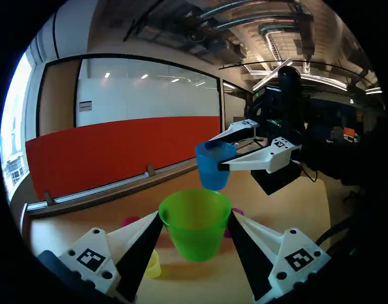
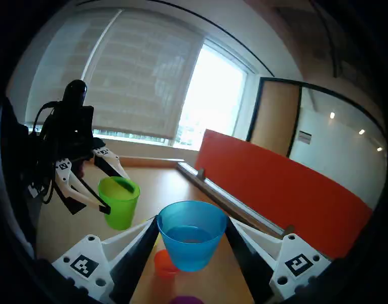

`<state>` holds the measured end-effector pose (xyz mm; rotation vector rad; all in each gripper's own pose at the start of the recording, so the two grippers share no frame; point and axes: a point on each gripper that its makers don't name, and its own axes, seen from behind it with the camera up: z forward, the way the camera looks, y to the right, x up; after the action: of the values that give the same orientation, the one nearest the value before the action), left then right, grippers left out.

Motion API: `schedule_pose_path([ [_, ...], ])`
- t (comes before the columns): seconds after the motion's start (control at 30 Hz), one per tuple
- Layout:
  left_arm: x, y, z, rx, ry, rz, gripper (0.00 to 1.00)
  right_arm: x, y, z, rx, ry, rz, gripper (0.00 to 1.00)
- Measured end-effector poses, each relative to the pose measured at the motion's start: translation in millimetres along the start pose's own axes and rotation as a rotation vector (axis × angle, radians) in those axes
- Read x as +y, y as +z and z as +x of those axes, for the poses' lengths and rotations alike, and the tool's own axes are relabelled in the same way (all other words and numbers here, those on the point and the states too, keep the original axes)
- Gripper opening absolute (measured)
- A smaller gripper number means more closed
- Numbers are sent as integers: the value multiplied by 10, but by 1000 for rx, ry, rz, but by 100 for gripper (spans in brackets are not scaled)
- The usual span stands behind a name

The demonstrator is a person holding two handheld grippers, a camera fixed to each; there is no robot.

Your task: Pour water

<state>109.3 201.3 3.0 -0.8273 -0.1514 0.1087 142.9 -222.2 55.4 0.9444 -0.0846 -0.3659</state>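
pre-pour step: right claw (image 2: 191, 222) pinches blue cup (image 2: 191, 256) holding water (image 2: 190, 234); left claw (image 1: 195, 217) pinches green cup (image 1: 196, 238) near it. next: bring blue cup rim over green cup, tilt slowly.

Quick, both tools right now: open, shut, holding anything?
Left tool: shut on the green cup.
Right tool: shut on the blue cup.

A: What is the blue cup (image 2: 191, 243) like?
B: Clear blue plastic, upright, partly filled with water, gripped at its sides by the right gripper (image 2: 191, 223).
A: And the green cup (image 1: 195, 233)?
B: Translucent green, upright, gripped by the left gripper (image 1: 195, 217). It sits lower than the blue cup, near but apart.
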Motion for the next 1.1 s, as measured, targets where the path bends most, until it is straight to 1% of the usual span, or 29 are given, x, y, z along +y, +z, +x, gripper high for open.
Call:
schedule_pose_path([
  [0.5, -5, -27, -18, 3, 4, 2, 87, -58, 129, 175, -12, -123, 24, 93],
  [0.77, -7, -31, -24, 5, 3, 2, 87, -121, 219, 269, -6, -175, 37, 93],
  [1.1, 9, -26, -24, 8, 6, -3, 87, -136, 314, 366, -3, -241, 40, 93],
])
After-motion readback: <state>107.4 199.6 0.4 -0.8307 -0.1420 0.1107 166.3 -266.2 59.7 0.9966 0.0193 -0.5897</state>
